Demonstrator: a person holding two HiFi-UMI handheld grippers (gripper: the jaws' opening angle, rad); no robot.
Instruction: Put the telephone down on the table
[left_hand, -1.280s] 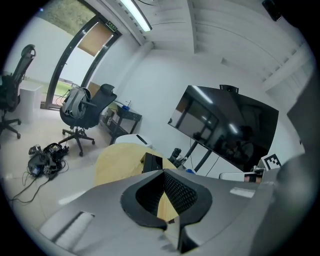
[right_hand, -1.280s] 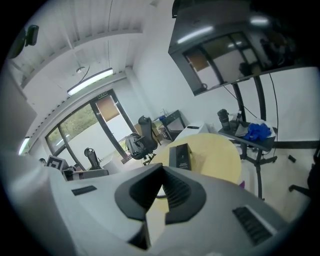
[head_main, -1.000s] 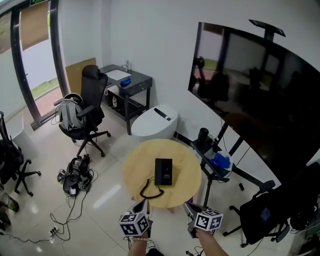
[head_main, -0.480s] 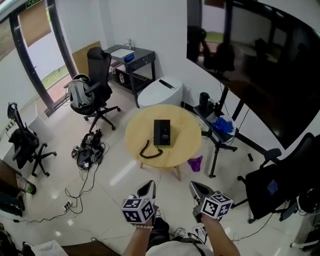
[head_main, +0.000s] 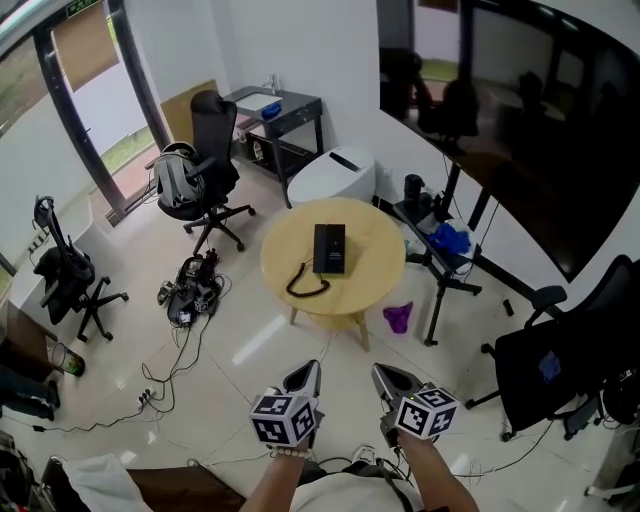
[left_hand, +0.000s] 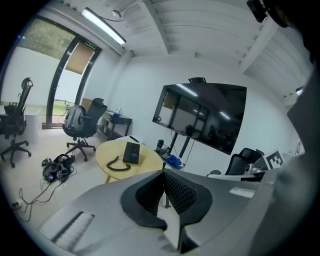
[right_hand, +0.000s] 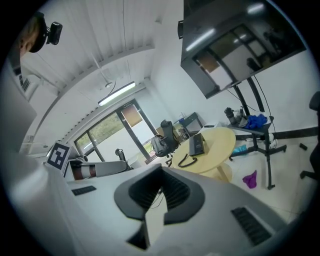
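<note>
Wooden tabletop (head_main: 375, 262) sits farther off at 12 o'clock than a second ago. Black telephone (head_main: 329, 248) lies flat on it. Left tool (head_main: 305, 378) and right tool (head_main: 386, 380) are both closed tight, empty, backed well away. Placing looks done.

Inspected: the left gripper (head_main: 311, 368) and right gripper (head_main: 380, 371) have grey moulded shells and black ribbed pads (left_hand: 180, 192). Each carries a white cube (head_main: 283, 418) with black square markers.
</note>
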